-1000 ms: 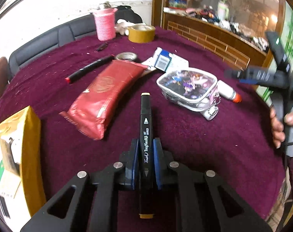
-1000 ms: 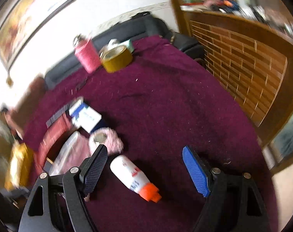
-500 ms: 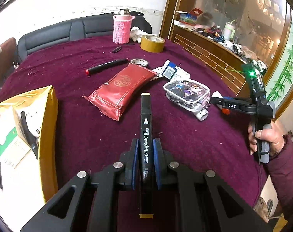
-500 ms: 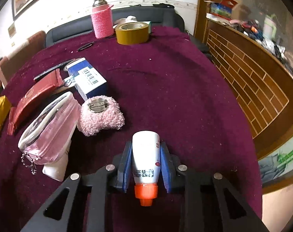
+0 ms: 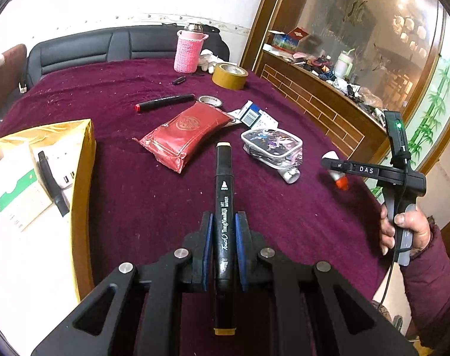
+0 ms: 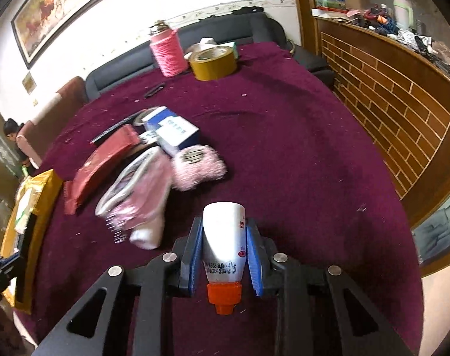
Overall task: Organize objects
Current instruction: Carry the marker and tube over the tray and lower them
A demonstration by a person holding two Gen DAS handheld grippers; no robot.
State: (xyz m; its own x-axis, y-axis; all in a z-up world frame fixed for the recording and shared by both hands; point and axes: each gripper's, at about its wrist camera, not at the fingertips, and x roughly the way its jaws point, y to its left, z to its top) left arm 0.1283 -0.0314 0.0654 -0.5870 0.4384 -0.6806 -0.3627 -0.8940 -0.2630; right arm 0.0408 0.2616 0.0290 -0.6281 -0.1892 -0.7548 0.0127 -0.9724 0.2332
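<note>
My left gripper (image 5: 224,228) is shut on a black art marker (image 5: 223,195) with yellow end caps, held above the maroon tablecloth. My right gripper (image 6: 224,241) is shut on a white glue bottle (image 6: 225,237) with an orange cap, lifted off the cloth; it also shows in the left wrist view (image 5: 337,172) at the right. On the table lie a red pouch (image 5: 185,132), a clear printed pouch (image 5: 271,145), a blue-white box (image 6: 173,132), a pink fuzzy brooch (image 6: 199,166) and a red-capped marker (image 5: 164,103).
A gold box (image 5: 32,184) holding papers and a cable sits at the left edge. A pink-sleeved bottle (image 5: 189,50), a brown tape roll (image 5: 229,75) and a small tape roll (image 5: 210,100) stand farther back. A brick-patterned wooden counter (image 6: 403,112) borders the right.
My right gripper closed on the glue bottle and lifted it off the cloth. My left gripper pulled back and up with the marker still held.
</note>
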